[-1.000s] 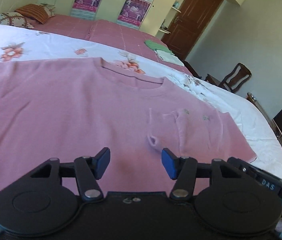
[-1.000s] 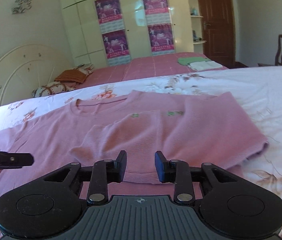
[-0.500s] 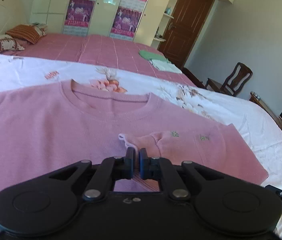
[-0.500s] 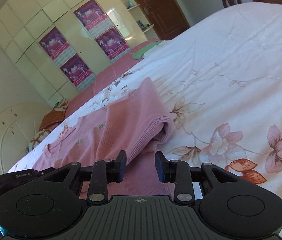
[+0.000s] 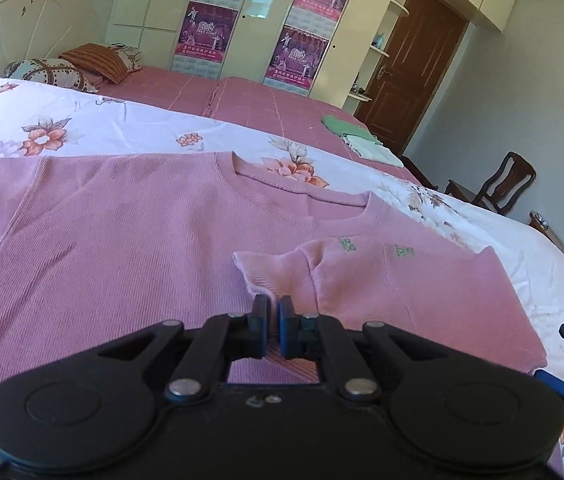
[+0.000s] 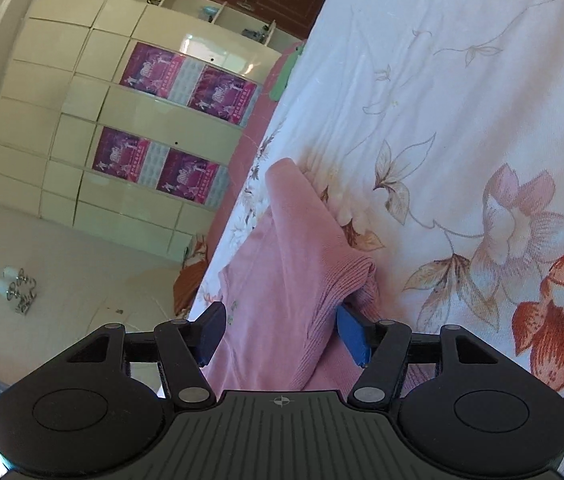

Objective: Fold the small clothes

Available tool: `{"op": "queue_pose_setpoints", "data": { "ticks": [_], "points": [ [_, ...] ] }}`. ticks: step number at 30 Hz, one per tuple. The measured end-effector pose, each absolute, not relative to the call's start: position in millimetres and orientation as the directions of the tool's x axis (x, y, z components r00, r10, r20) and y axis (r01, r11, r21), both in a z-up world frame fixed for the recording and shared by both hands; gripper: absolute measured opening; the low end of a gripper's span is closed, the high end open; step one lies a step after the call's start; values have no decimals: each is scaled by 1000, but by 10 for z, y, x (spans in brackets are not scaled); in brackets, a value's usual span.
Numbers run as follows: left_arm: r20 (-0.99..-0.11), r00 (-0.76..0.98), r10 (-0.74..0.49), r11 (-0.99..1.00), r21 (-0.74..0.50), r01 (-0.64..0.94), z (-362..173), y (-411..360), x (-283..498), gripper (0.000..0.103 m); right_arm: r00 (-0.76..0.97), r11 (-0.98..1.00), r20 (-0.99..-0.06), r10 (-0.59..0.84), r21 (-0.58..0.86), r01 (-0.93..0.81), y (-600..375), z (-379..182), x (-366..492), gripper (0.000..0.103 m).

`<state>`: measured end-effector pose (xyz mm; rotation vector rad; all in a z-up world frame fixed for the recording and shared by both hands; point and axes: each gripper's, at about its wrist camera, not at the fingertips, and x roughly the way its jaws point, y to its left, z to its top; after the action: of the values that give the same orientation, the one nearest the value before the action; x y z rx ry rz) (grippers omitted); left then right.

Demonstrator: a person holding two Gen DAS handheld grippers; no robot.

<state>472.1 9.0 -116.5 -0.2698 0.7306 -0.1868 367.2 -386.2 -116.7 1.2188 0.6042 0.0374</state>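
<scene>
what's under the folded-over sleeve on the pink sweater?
Under the folded sleeve lies the pink sweater front, itself on the floral sheet. The sweater area beneath the sleeve is covered.

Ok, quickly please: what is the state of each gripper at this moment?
Left gripper: closed on a fold of the pink sweater.
Right gripper: opening, the sweater's folded edge between its fingers, not gripped.

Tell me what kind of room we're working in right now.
A home bedroom, most likely: the pink sweater lies on a bed with a floral sheet, pillows sit by a headboard, and a tall wardrobe lines the wall.
</scene>
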Motion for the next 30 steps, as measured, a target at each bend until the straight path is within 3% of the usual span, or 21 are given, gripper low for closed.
{"op": "queue_pose_setpoints", "data": {
  "ticks": [5, 7, 8, 11, 13, 14, 15, 16, 17, 20, 23, 25, 26, 30],
  "points": [
    [-616, 739, -272, 943, -324, 76, -1156, 160, 4736, 5, 837, 378, -448, 313, 868, 323, -3999, -1190, 3746, 62],
    [-585, 760, -284, 940, -328, 98, -1105, 168, 4700, 5, 840, 396, -453, 298, 859, 323, -4000, -1166, 3739, 31],
    [-575, 769, -280, 942, -321, 103, -1089, 166, 4681, 5, 840, 434, -453, 297, 848, 304, -3978, -1131, 3742, 4],
    [-607, 744, -278, 948, -296, 112, -1153, 148, 4701, 6, 795, 509, -539, 278, 785, 354, -3900, -1155, 3723, 4],
    [-634, 730, -255, 954, -288, 83, -1207, 196, 4715, 20, 773, 556, -573, 272, 749, 360, -3854, -1178, 3620, 4],
    [-630, 739, -240, 956, -286, 66, -1212, 236, 4706, 45, 770, 585, -575, 275, 736, 340, -3834, -1128, 3556, 5],
    [-614, 756, -225, 957, -287, 52, -1209, 279, 4701, 65, 773, 622, -574, 270, 716, 315, -3821, -1058, 3492, 16],
    [-603, 767, -218, 957, -287, 47, -1204, 301, 4725, 68, 784, 663, -569, 249, 690, 290, -3814, -975, 3425, 27],
    [-602, 767, -224, 956, -290, 52, -1202, 307, 4772, 66, 800, 701, -557, 223, 662, 265, -3803, -902, 3376, 47],
    [-636, 725, -263, 949, -305, 77, -1244, 255, 5028, 48, 828, 750, -524, 200, 626, 215, -3905, -761, 3513, 47],
    [-673, 689, -267, 955, -279, 98, -1313, 131, 5210, 44, 831, 755, -520, 199, 622, 208, -4045, -770, 3867, 47],
    [-680, 683, -268, 960, -250, 127, -1320, 36, 5261, 26, 822, 750, -531, 206, 626, 216, -4121, -849, 4130, 47],
    [-680, 683, -268, 961, -237, 141, -1323, -2, 5275, 5, 817, 741, -534, 219, 636, 217, -4146, -898, 4235, 47],
    [-626, 740, -247, 966, -218, 138, -1299, -33, 5182, 4, 789, 726, -556, 262, 652, 218, -4214, -1095, 4600, 44]
  ]
}}
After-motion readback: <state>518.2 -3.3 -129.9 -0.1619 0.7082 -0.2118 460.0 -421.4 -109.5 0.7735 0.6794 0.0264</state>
